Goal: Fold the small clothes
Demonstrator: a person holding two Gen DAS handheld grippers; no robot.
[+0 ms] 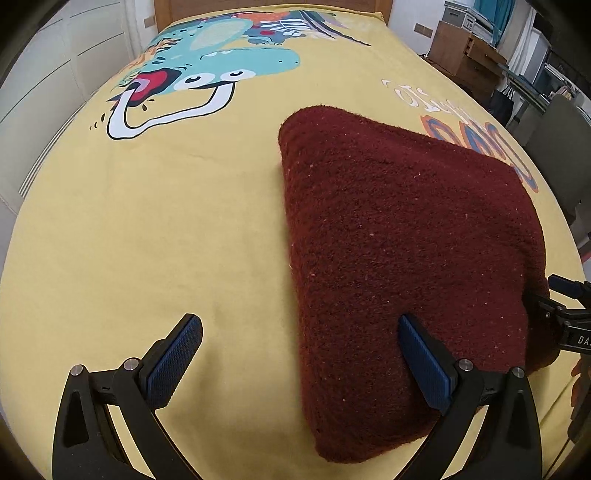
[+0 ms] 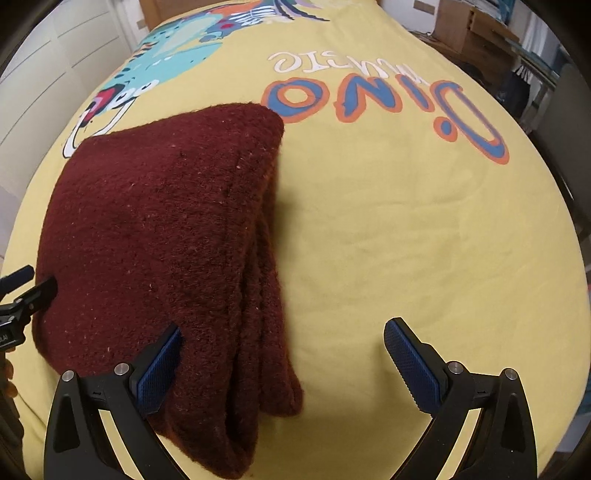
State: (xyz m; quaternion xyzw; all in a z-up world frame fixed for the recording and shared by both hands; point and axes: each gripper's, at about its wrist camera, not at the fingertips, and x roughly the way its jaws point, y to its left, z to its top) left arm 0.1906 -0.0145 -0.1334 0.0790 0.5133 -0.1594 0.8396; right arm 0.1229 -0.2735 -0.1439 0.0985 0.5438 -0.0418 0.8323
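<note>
A dark red knitted garment (image 1: 399, 236) lies folded into a thick stack on the yellow dinosaur-print bedsheet (image 1: 184, 221). My left gripper (image 1: 298, 325) is open wide above the garment's near left edge. Its right finger (image 1: 424, 362) is over the knit and its left finger (image 1: 173, 362) is over bare sheet. In the right wrist view the same garment (image 2: 159, 229) shows its layered folded edge on its right side. My right gripper (image 2: 283, 329) is open wide across that edge, with its left finger (image 2: 159, 369) over the knit and its right finger (image 2: 410, 365) over the sheet. Neither gripper holds anything.
A wooden headboard (image 1: 266, 7) closes the far end of the bed. White cupboard doors (image 1: 44, 92) stand at the left. A wooden cabinet (image 1: 465, 59) and clutter stand at the right. The right gripper's tip (image 1: 569, 314) shows beside the garment's right edge.
</note>
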